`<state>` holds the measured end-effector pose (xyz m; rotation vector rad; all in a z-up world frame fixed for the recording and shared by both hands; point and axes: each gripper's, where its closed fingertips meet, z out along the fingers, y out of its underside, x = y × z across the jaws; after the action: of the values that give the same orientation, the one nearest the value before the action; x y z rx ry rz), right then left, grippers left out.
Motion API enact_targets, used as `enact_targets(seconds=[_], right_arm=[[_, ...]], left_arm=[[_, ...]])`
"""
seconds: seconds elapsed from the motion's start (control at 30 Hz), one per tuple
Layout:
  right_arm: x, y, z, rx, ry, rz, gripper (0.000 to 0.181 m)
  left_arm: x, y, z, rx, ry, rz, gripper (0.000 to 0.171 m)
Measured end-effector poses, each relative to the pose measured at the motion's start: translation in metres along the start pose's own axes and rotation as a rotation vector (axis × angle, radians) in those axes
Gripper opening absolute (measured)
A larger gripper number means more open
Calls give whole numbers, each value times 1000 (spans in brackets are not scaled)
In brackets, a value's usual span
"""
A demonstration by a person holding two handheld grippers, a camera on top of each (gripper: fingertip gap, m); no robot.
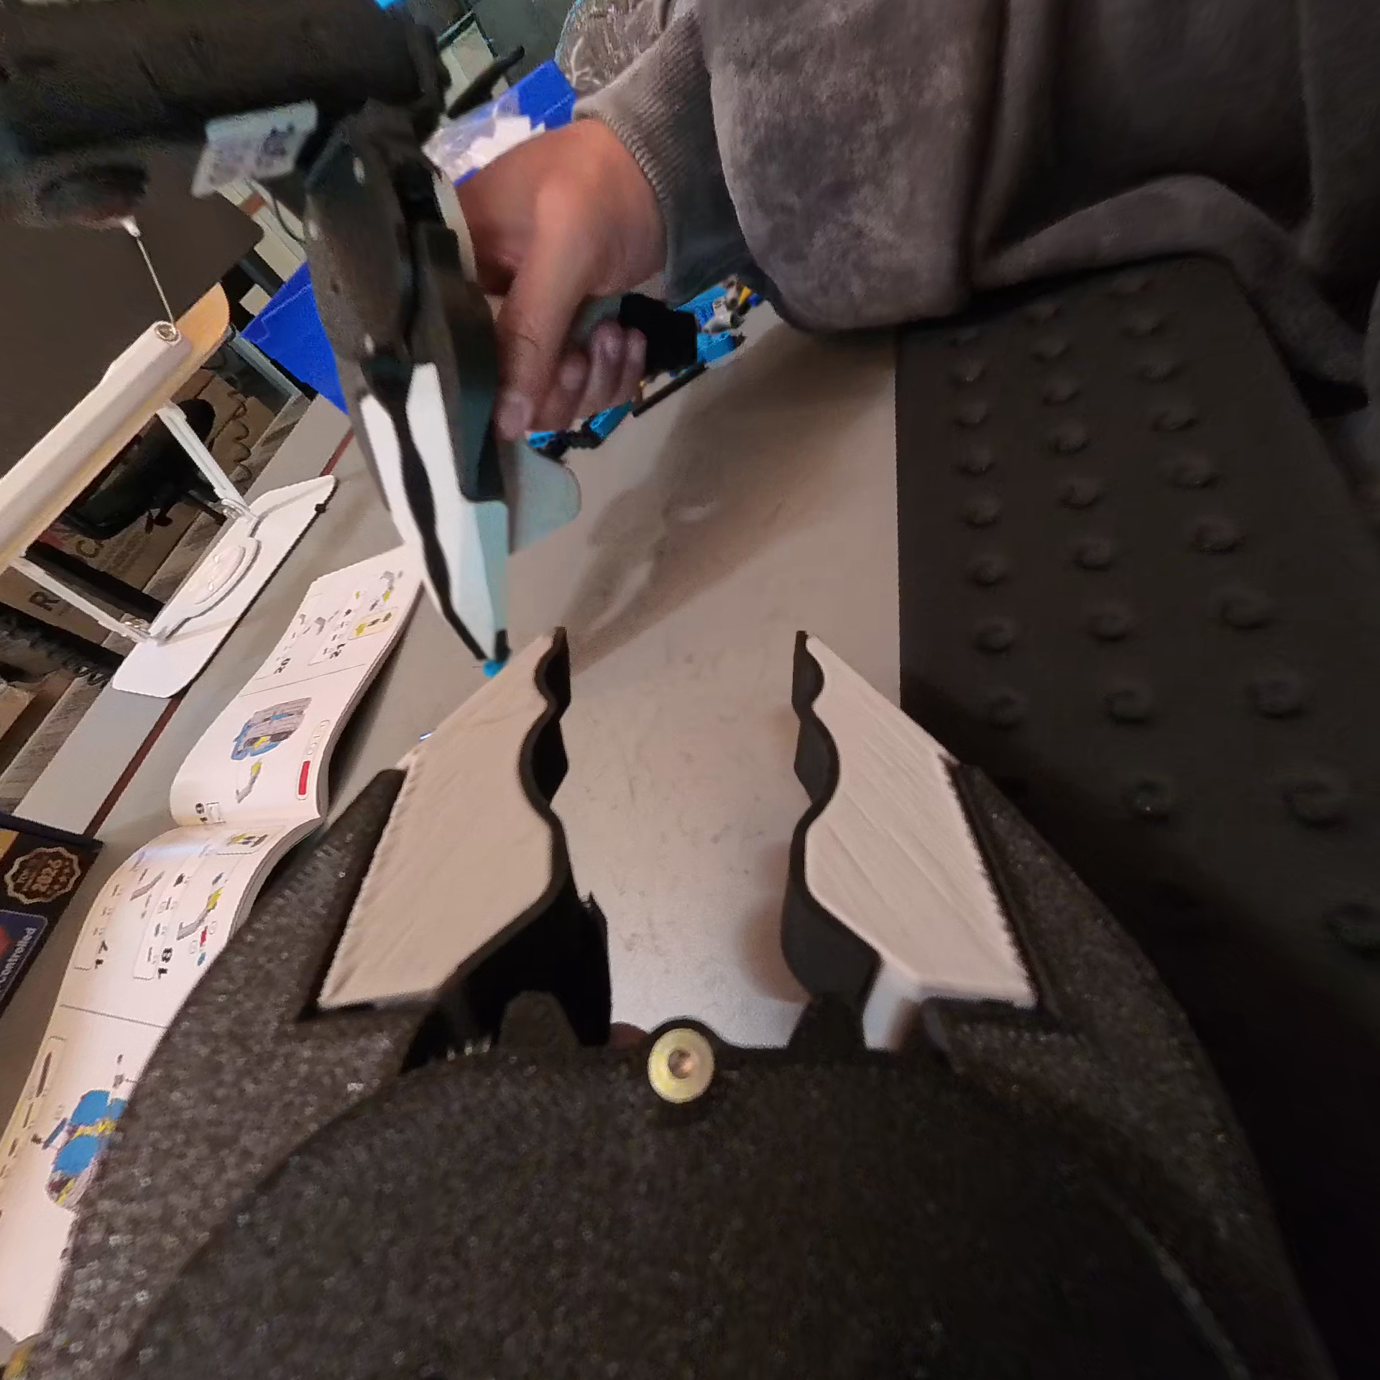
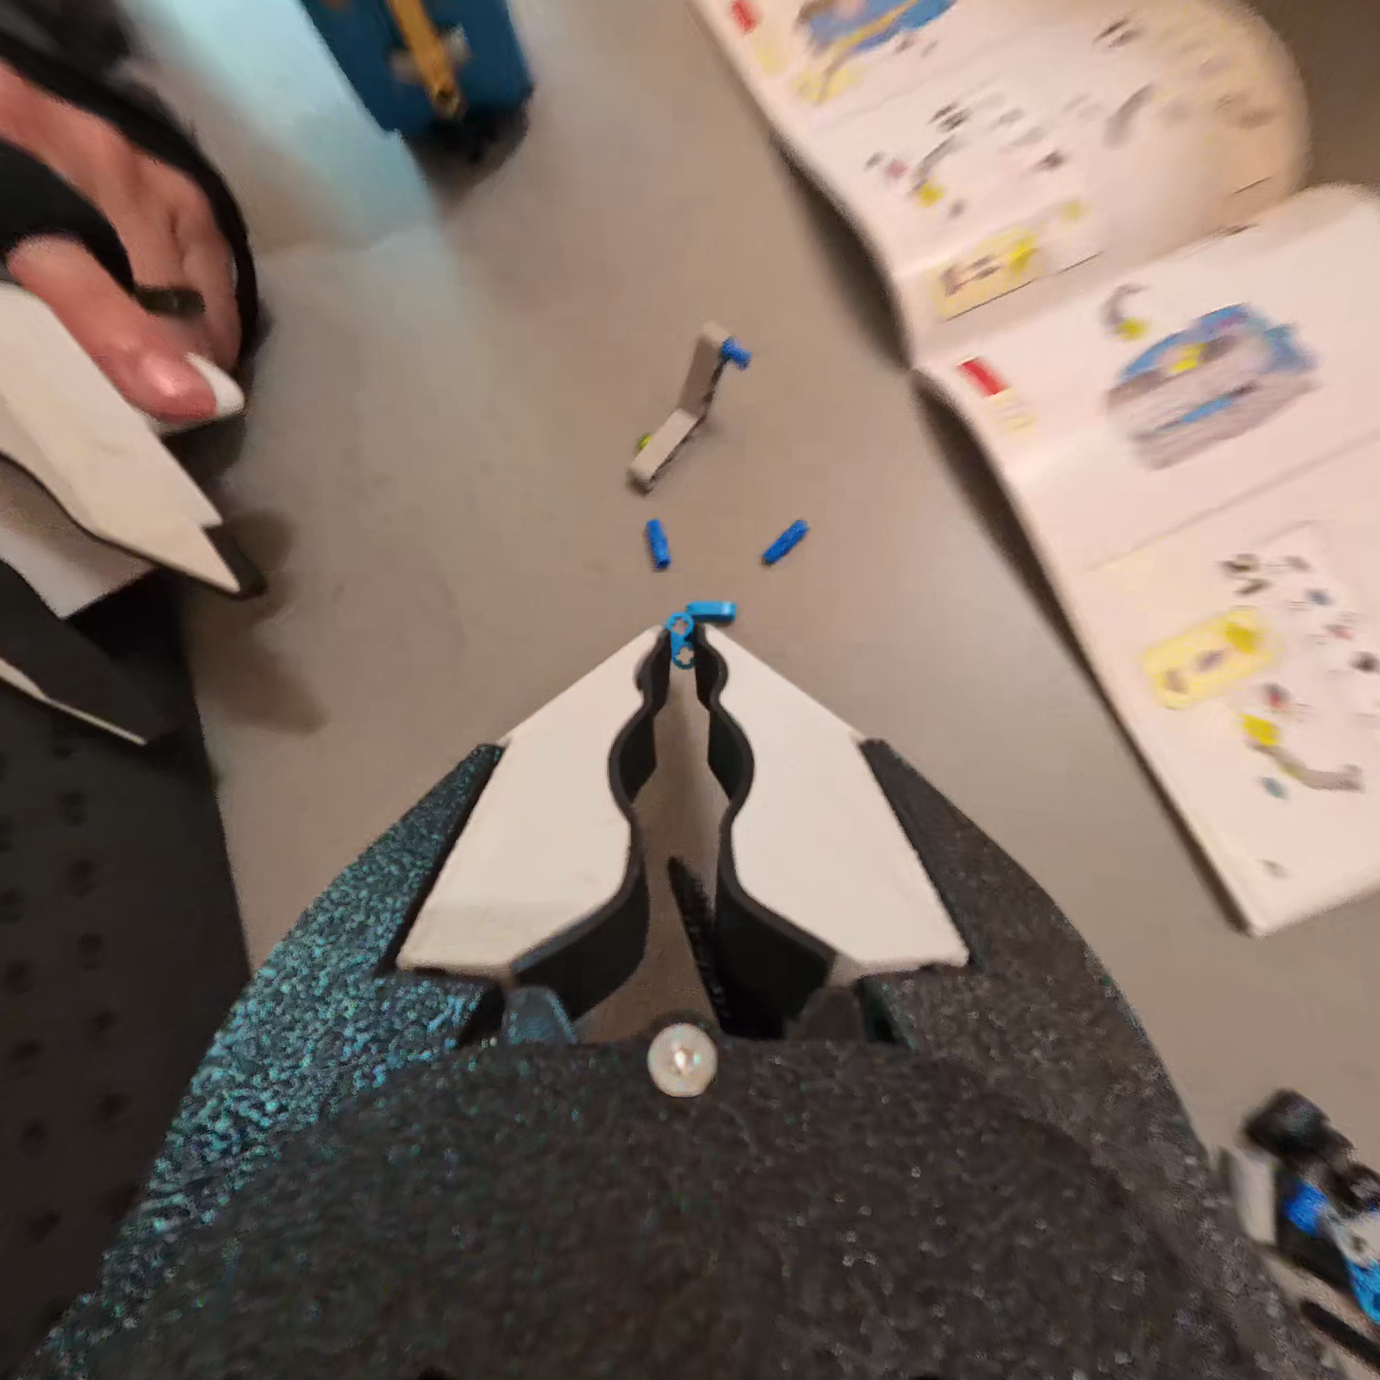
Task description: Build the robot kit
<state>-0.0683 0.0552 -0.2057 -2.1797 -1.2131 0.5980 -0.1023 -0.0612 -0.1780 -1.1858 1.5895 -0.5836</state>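
My right gripper (image 2: 683, 635) is shut on a small blue connector piece (image 2: 694, 623) that pokes out past its tips, just above the grey table (image 2: 463, 373). Two loose blue pins (image 2: 657, 544) (image 2: 785, 541) lie just beyond it, and a bent grey beam with a blue pin (image 2: 687, 407) lies farther off. My left gripper (image 1: 679, 650) is open and empty over the bare table (image 1: 672, 784). The right gripper (image 1: 463, 567) also shows in the left wrist view, held by a hand (image 1: 560, 269), with the blue piece (image 1: 493, 664) at its tip.
An open instruction booklet (image 2: 1120, 418) lies to the right, and shows in the left wrist view (image 1: 246, 754). A black dimpled mat (image 1: 1120, 597) lies beside the left gripper. A blue box (image 2: 426, 60) stands at the far edge. A partly built blue model (image 2: 1329, 1210) sits at the lower right.
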Motion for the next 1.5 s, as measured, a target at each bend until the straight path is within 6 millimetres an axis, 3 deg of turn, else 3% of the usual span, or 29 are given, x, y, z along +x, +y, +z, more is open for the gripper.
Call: enact_targets(seconds=[0.13, 0.3, 0.4, 0.47, 0.53, 0.67, 0.77, 0.9, 1.0, 1.1, 1.33, 1.5], right_arm=[[-13, 13, 11, -66, -78, -5, 5], [-8, 21, 14, -95, -57, -17, 8], [-2, 22, 6, -66, -58, 5, 21], [26, 22, -16, -12, 46, 56, 24], [73, 25, -52, 85, 217, 182, 24], [162, 75, -125, 147, 611, 429, 23], [204, 90, -146, 63, 714, 430, 22], [244, 76, -129, 9, 620, 362, 22], [252, 67, -103, -37, 471, 277, 12], [263, 80, -102, -166, 526, 183, 9], [250, 93, -96, -235, 433, 237, 6], [251, 102, -89, -278, 427, 246, 4]], left_arm=[[1, 0, 0, -4, 2, 4, 60], [1, 1, 1, -5, 5, 0, 60], [1, 1, 1, -4, 3, 1, 60], [1, 0, 1, -3, 2, 0, 60], [1, 1, 1, -3, 1, -1, 60], [1, 2, 1, -11, 1, 11, 60], [1, 3, 2, -12, -1, 17, 60], [1, 3, 2, -13, -5, 27, 60], [0, 5, 3, -19, -14, 43, 60], [0, 6, 4, -21, -14, 47, 60], [1, 7, 4, -19, -14, 73, 60], [0, 9, 5, -24, -12, 73, 60]])
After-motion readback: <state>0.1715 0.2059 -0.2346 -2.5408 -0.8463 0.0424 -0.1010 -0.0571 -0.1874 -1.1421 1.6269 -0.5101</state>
